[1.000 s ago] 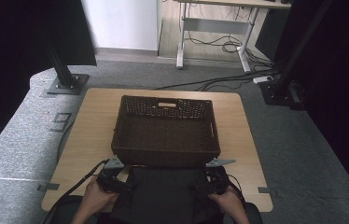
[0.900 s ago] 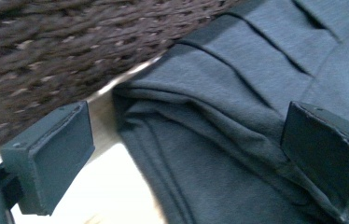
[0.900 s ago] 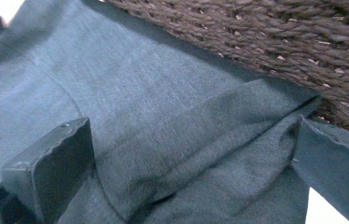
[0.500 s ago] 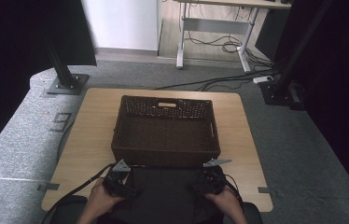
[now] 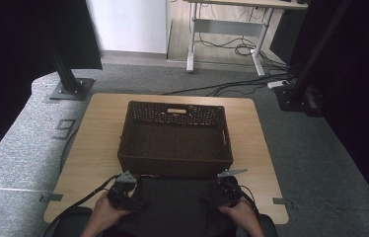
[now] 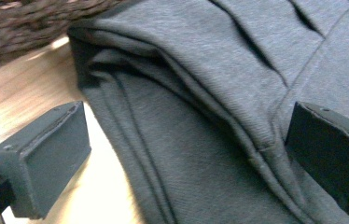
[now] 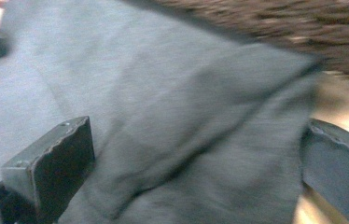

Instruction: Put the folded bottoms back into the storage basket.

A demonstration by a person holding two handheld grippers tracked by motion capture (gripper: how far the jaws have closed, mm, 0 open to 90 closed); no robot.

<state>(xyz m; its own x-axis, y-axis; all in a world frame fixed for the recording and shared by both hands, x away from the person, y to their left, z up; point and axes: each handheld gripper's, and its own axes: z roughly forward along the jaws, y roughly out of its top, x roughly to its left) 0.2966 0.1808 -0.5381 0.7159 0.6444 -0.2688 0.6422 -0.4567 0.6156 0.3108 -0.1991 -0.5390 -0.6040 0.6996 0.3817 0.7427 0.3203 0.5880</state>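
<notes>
Table (image 5: 93,133): light wood, rectangular, person seated at its near edge. Woven basket (image 5: 175,140), dark brown, sat at the table's centre with its opening up and nothing visible inside; judged to be the likely destination for the cloth, since it stood directly beyond it.

Grey garment (image 5: 175,202): folded, lay flat along the near edge, touching or almost touching the basket's near wall. In the left gripper view its layered folds (image 6: 200,107) stacked at the left-hand border, bare table beside them.

Left claw (image 5: 122,190) sat at the garment's left border, right claw (image 5: 224,190) at its right border. Placement judged as a two-sided approach, so the fold would lift level and not fall open.

Left claw: jaws spread wide, one over bare table, one over cloth, the folded edge between them; nothing pinched. Right claw (image 7: 196,172): jaws likewise spread wide, straddling the garment's corner (image 7: 238,121); no grip made yet.
</notes>
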